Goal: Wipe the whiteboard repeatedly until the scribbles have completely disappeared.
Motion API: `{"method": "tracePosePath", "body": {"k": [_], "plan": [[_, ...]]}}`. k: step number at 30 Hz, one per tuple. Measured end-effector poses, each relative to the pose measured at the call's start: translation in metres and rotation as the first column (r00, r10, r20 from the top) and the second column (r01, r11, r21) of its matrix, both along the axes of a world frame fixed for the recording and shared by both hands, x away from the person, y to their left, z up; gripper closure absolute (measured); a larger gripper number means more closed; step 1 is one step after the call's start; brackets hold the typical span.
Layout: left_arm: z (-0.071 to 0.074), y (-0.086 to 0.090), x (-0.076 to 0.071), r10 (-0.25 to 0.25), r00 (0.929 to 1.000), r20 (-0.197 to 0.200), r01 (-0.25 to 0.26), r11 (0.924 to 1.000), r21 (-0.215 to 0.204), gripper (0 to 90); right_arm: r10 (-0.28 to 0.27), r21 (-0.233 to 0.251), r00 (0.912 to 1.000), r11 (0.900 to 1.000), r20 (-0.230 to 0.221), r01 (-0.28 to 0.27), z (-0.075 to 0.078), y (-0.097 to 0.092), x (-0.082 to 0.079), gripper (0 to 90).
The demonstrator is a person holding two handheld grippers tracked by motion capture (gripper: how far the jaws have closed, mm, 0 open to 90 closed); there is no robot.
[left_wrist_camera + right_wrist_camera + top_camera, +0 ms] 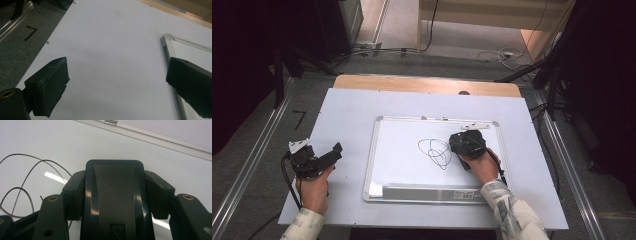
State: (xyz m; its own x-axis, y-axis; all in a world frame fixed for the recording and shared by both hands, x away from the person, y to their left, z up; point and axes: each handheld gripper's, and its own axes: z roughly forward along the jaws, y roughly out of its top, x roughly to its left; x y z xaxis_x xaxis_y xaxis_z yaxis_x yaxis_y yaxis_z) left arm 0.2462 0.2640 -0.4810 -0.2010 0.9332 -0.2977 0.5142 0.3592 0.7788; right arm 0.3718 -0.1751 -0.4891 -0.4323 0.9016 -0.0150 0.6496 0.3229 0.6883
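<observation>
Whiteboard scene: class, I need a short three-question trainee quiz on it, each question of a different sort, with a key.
1. True or false: the right gripper holds a black eraser.
2. What is drawn on the whiteboard? A) black scribble B) red circle C) nothing
3. How do the left gripper's fingers stand?

Key: 1 true. 2 A, the scribble. 3 Open, with nothing between them, above the table left of the whiteboard.
</observation>
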Motion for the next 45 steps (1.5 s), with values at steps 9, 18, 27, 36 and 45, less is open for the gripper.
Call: {"method": "tracePosePath", "body": {"k": [9, 18, 27, 36, 45], "plan": [[0.0, -0.001, 0.001, 0.001, 1.0, 0.001, -0.001, 1.0, -0.002, 4.9, 0.031, -0.012, 0.9995, 0.9994, 0.008, -0.031, 0.0, 0.001, 0.0, 38.0], [0.0, -0.002, 0.002, -0.004, 1.0, 0.001, 0.004, 1.0, 0.001, 4.9, 0.036, -0.011, 0.9994, 0.9993, 0.003, -0.036, 0.0, 0.011, -0.001, 38.1], [0.0, -0.002, 0.002, -0.004, 1.0, 0.002, 0.004, 1.0, -0.001, 4.9, 0.064, -0.011, 0.998, 0.9979, -0.007, -0.064, 0.0, 0.034, -0.004, 38.1], [0.001, -0.002, 0.002, -0.005, 1.0, 0.004, 0.005, 1.0, -0.002, 4.9, 0.089, -0.013, 0.996, 0.996, -0.008, -0.089, 0.0, 0.05, -0.006, 38.1], [0.001, -0.002, 0.002, -0.004, 1.0, 0.004, 0.004, 1.0, -0.002, 4.9, 0.1, -0.006, 0.995, 0.995, -0.01, -0.1, -0.001, 0.063, -0.009, 38.1]]}}
